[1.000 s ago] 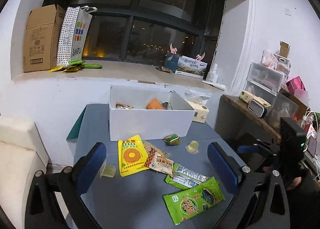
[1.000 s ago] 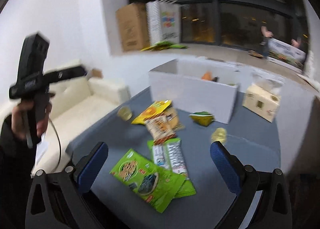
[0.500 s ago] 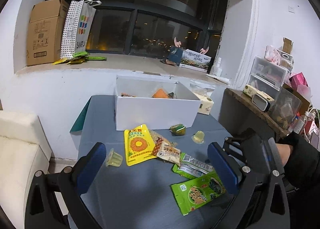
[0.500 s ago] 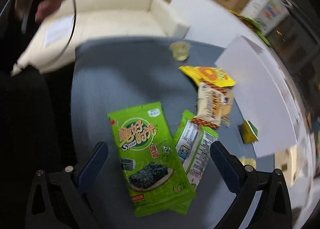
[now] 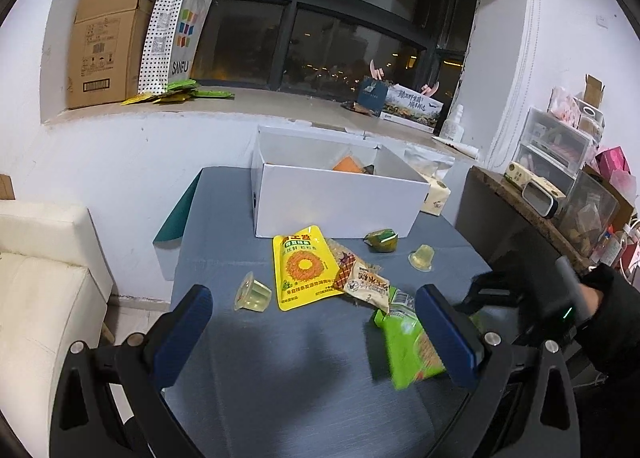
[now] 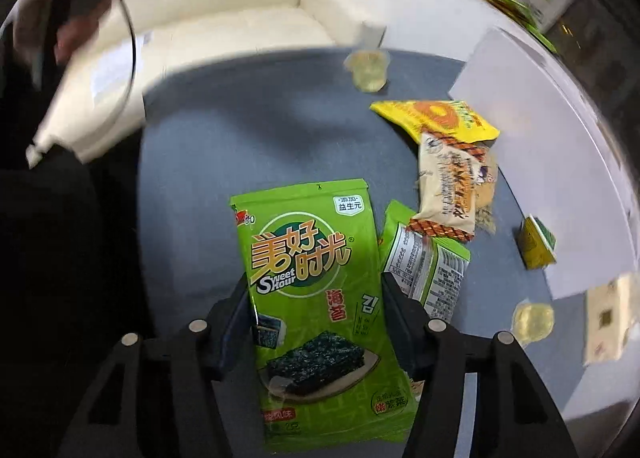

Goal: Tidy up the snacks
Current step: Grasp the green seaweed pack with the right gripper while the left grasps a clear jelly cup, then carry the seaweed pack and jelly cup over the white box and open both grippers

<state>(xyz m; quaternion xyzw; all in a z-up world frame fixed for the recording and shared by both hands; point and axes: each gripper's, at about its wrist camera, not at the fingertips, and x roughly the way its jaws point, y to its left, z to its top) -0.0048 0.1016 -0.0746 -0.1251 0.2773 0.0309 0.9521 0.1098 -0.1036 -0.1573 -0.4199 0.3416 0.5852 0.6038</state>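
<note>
Snacks lie on a grey table (image 5: pixel 280 358) in front of an open white box (image 5: pixel 332 202). My right gripper (image 6: pixel 316 294) is closed on the sides of a green seaweed packet (image 6: pixel 316 298), which also shows blurred in the left wrist view (image 5: pixel 408 346). A second green packet (image 6: pixel 428 274) lies beside it. A yellow sunflower-seed pouch (image 5: pixel 304 268), a beige cracker pack (image 5: pixel 364 282), a small green-yellow packet (image 5: pixel 382 240) and two jelly cups (image 5: pixel 252 294) (image 5: pixel 422 258) lie near the box. My left gripper (image 5: pixel 316 334) is open and empty above the table's near side.
A cream sofa (image 5: pixel 40 278) stands left of the table. A tissue box (image 5: pixel 436 198) sits right of the white box. A dark side shelf with clear containers (image 5: pixel 560 194) is at the right. A cardboard box (image 5: pixel 108 38) and a paper bag (image 5: pixel 172 34) stand on the window sill.
My right gripper dropped toward the table and closed on the green seaweed packet. The left gripper stayed open and shifted its view slightly.
</note>
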